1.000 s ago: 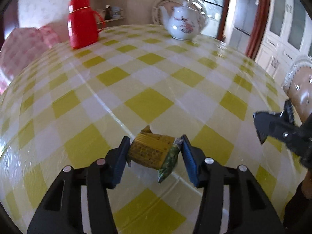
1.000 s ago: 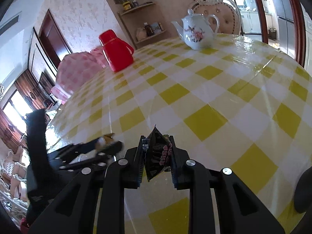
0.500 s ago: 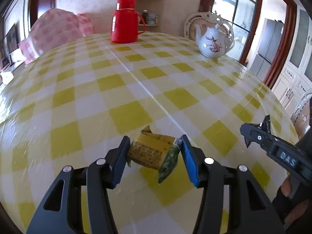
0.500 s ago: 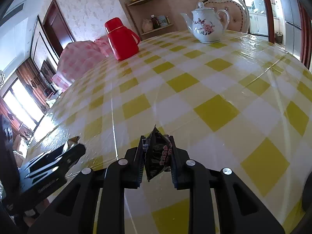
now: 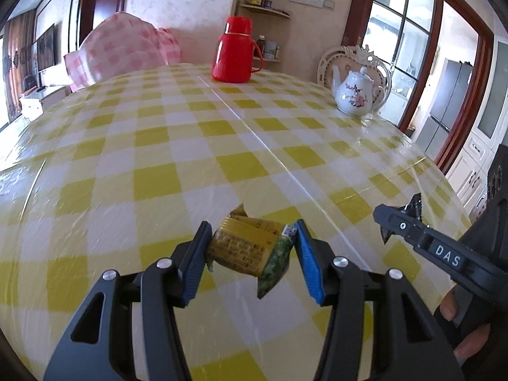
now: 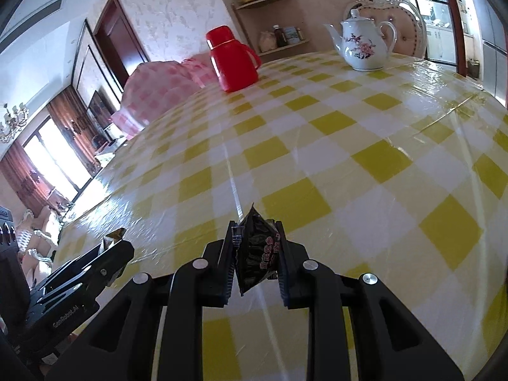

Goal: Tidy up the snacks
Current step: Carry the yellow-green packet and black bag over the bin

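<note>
My left gripper (image 5: pixel 250 254) is shut on a yellow-and-green snack packet (image 5: pixel 246 246), held above the yellow checked tablecloth (image 5: pixel 190 158). My right gripper (image 6: pixel 256 247) is shut on a black snack packet (image 6: pixel 257 250) with red print, also held above the cloth. The right gripper shows at the right edge of the left wrist view (image 5: pixel 403 222), with the black packet's tip sticking out. The left gripper shows at the lower left of the right wrist view (image 6: pixel 108 254), with a corner of its packet visible.
A red thermos jug (image 5: pixel 233 50) stands at the far side of the table, and a white floral teapot (image 5: pixel 354 93) at the far right. A pink checked cushion (image 5: pixel 123 50) and an ornate chair (image 6: pixel 397 25) lie beyond the table edge.
Both grippers have tilted up and pulled back, so more of the table and room shows. Each still holds its packet. The two grippers remain side by side.
</note>
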Motion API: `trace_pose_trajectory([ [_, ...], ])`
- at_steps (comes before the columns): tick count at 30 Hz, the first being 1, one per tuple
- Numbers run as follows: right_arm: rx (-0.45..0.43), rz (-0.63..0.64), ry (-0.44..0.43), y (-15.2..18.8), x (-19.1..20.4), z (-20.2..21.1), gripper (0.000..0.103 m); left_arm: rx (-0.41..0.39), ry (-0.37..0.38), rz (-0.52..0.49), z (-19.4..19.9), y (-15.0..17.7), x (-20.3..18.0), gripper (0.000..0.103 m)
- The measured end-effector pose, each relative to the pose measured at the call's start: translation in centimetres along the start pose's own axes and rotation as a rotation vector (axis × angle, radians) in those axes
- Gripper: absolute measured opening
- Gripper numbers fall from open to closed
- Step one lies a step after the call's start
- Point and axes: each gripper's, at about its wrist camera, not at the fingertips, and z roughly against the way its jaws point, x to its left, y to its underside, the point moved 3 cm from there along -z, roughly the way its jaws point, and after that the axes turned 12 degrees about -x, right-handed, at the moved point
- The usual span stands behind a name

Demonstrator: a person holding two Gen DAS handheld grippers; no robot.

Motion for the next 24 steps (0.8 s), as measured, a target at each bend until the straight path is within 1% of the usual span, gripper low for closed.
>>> trace_pose_trajectory([
  [5, 0.009, 0.0, -0.056, 1.6, 1.7, 2.1, 0.023, -0.015, -0.017, 0.032, 2.7, 1.6, 0.6, 0.053],
  [8, 0.017, -0.008, -0.095, 2.8, 2.7, 3.2, 0.023, -0.037, -0.037, 0.037, 4.8, 2.5, 0.9, 0.053],
  [11, 0.021, -0.011, -0.115, 3.9, 3.6, 4.4, 0.023, -0.054, -0.05, 0.036, 6.6, 3.5, 1.3, 0.053],
  [14, 0.023, -0.017, -0.136, 4.6, 4.3, 5.5, 0.023, -0.06, -0.05, 0.062, 8.2, 4.1, 1.9, 0.053],
  [18, 0.035, -0.01, -0.169, 6.0, 5.6, 6.9, 0.023, -0.066, -0.063, 0.054, 10.3, 4.5, 2.5, 0.053],
  [24, 0.064, 0.038, -0.213, 8.0, 8.3, 8.3, 0.023, -0.078, -0.113, 0.033, 13.5, 4.8, 3.6, 0.053],
])
